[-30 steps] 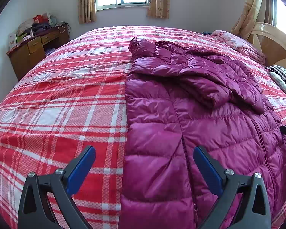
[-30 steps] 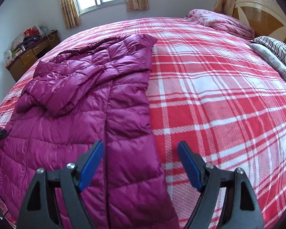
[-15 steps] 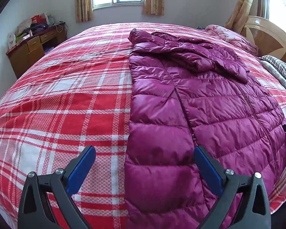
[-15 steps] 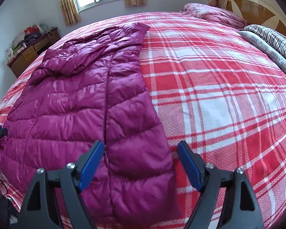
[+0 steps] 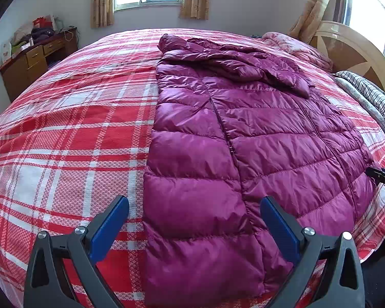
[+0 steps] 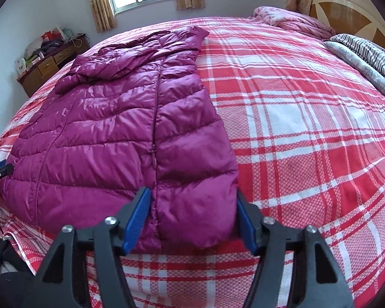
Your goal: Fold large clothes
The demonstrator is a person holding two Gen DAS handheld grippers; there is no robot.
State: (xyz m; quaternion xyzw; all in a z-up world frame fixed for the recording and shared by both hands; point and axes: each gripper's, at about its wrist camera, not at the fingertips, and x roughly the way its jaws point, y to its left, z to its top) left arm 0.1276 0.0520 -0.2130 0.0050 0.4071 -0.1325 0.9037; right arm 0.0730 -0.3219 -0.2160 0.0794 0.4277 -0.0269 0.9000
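Note:
A long magenta quilted down jacket (image 5: 243, 138) lies flat on the red plaid bed, hem towards me, hood and folded sleeve at the far end. It also shows in the right wrist view (image 6: 131, 133). My left gripper (image 5: 192, 215) is open and empty, hovering over the hem's left corner. My right gripper (image 6: 192, 213) is open and empty, its blue pads either side of the hem's right corner. Each gripper's tip shows at the edge of the other's view.
The red and white plaid bedspread (image 5: 64, 138) covers the whole bed. A wooden headboard (image 6: 351, 5), pink folded quilt (image 6: 295, 23) and striped bedding (image 6: 367, 51) lie at the right. A cluttered wooden desk (image 5: 36, 61) stands by the far left wall under a window.
Both grippers have drawn back towards the near edge of the bed, so the jacket's hem has come into view. Both stayed open. The jacket has not moved.

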